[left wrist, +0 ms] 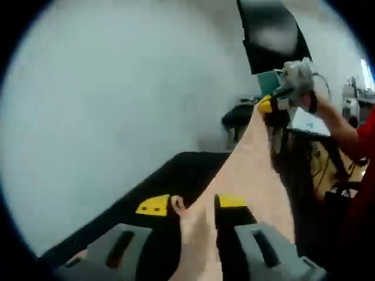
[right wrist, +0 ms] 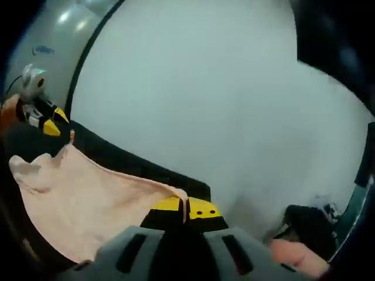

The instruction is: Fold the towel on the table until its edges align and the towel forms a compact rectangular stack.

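The towel is cut off at the bottom edge of the left gripper view, and clutter at the right is blurred beyond telling.

Count, both views. Towels: one, pale peach towel, stretched between my two claws; no second cloth seen. Claws: two. My left claw rises at the bottom of the left gripper view; my right claw rises at the bottom of the right gripper view. Each claw has two yellow-tipped jaws, four tips in all. Surfaces: one dark surface, lower centre of the left gripper view. Persons: one, my own forearm in a red sleeve at right edge.
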